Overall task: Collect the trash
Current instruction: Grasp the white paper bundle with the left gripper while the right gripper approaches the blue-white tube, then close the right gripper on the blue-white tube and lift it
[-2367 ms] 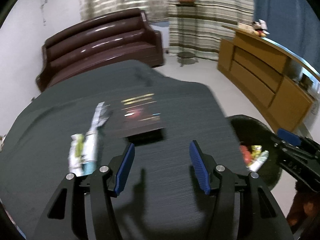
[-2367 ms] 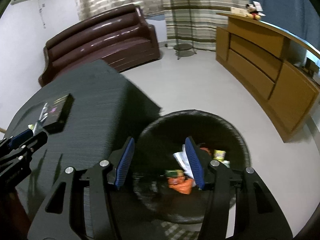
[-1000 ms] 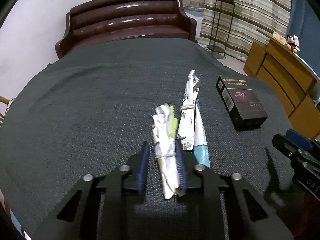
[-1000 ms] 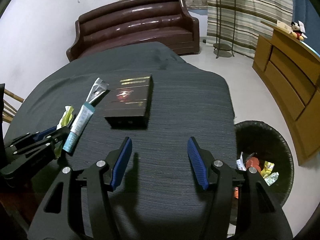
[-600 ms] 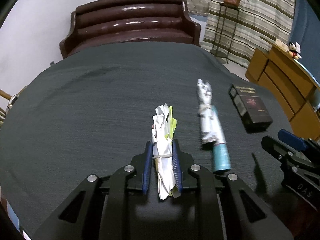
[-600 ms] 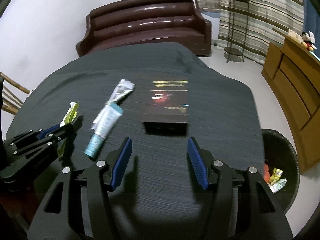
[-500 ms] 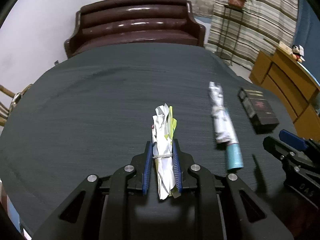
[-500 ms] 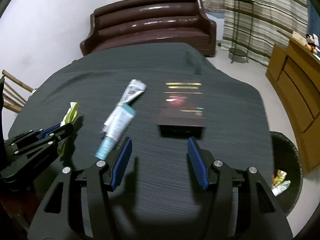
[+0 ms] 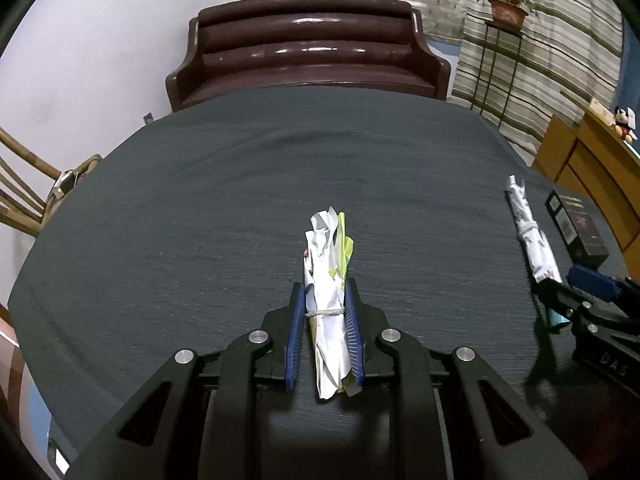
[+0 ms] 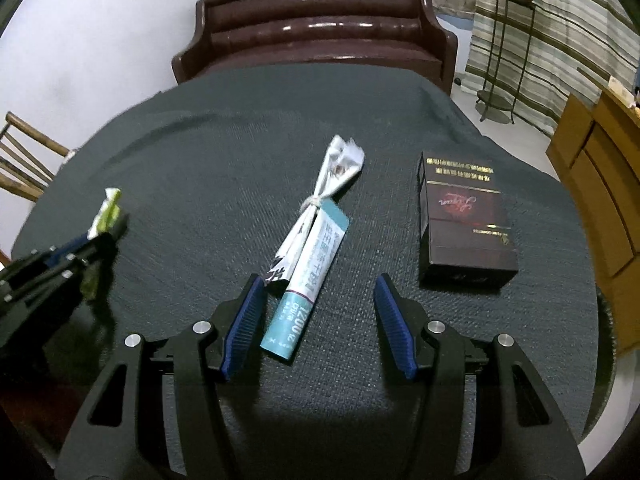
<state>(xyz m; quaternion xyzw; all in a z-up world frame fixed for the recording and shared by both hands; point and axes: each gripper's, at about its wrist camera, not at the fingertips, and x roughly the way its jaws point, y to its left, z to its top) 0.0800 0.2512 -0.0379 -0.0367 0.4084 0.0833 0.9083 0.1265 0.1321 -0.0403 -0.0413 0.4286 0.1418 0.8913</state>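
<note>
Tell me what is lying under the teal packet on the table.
A crumpled white wrapper, tied to the teal packet with a band, lies partly beneath it. Below both is the dark tablecloth; the covered part is hidden.

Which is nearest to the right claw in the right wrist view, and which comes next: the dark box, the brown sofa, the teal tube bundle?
1. The teal tube bundle: its end lies between the open fingers of the right claw.
2. The dark box: farther out, to the right on the table.
3. The brown sofa: behind the table, against the wall.
</note>
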